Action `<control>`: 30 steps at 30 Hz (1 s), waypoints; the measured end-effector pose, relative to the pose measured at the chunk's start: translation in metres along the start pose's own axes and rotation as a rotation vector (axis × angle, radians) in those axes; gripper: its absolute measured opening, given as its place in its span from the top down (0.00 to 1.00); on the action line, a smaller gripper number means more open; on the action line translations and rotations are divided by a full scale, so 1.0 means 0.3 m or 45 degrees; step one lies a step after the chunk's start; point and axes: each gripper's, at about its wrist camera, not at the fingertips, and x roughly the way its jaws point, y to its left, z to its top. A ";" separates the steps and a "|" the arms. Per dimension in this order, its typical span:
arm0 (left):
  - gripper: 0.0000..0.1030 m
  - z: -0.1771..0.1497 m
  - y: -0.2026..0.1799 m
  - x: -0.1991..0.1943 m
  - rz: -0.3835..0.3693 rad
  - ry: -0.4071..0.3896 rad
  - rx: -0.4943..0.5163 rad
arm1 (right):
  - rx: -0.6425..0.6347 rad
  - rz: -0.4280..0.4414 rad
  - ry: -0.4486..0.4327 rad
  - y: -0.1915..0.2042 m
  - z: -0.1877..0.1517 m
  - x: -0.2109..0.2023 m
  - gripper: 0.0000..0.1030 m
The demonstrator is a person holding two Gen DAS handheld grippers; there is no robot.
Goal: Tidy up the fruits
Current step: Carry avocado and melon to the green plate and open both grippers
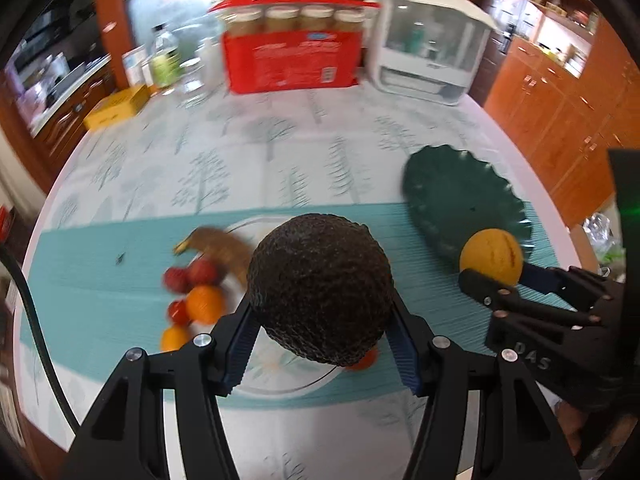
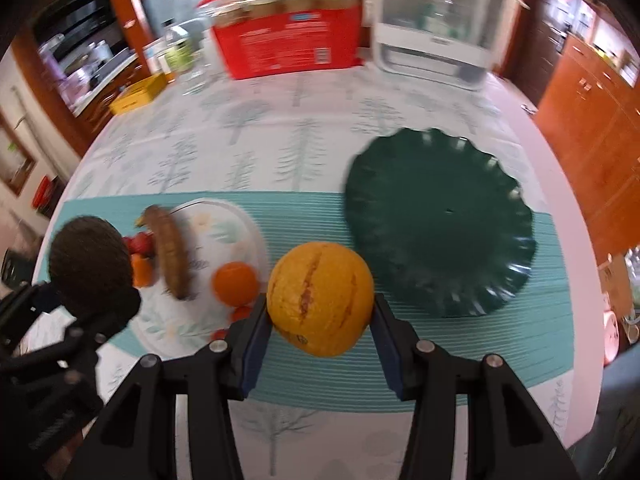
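Two fruits ride aloft: left gripper [image 1: 320,332] pinches the avocado [image 1: 320,288] over the white plate [image 2: 236,220]; right gripper [image 2: 320,332] clamps the melon [image 2: 320,304] near the green plate [image 2: 440,220]; round skins could slip if swung.

Red carton of jars [image 1: 294,58], white lidded container [image 1: 428,44], yellow box [image 1: 116,106], bottles [image 1: 164,58] at table's far edge.

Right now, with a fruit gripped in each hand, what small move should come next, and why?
Probably carry the right gripper over the empty dark green scalloped plate and lower its striped yellow round fruit there; the plate lies just beyond. The left gripper holds the dark bumpy avocado.
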 end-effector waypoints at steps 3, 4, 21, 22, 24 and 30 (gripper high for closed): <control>0.43 0.049 -0.062 0.030 -0.033 0.005 0.049 | 0.069 -0.037 -0.015 -0.075 0.008 0.010 0.52; 0.43 0.058 -0.074 0.041 -0.039 0.010 0.058 | 0.087 -0.048 -0.021 -0.101 0.012 0.013 0.52; 0.43 0.315 -0.411 0.443 -0.124 0.173 0.205 | 0.300 -0.121 -0.025 -0.439 0.030 0.155 0.52; 0.43 0.323 -0.433 0.464 -0.124 0.180 0.217 | 0.298 -0.119 -0.025 -0.442 0.033 0.165 0.52; 0.43 0.338 -0.479 0.505 -0.126 0.196 0.241 | 0.292 -0.116 -0.030 -0.449 0.041 0.188 0.52; 0.43 0.349 -0.538 0.590 -0.120 0.236 0.287 | 0.301 -0.108 -0.013 -0.479 0.058 0.244 0.52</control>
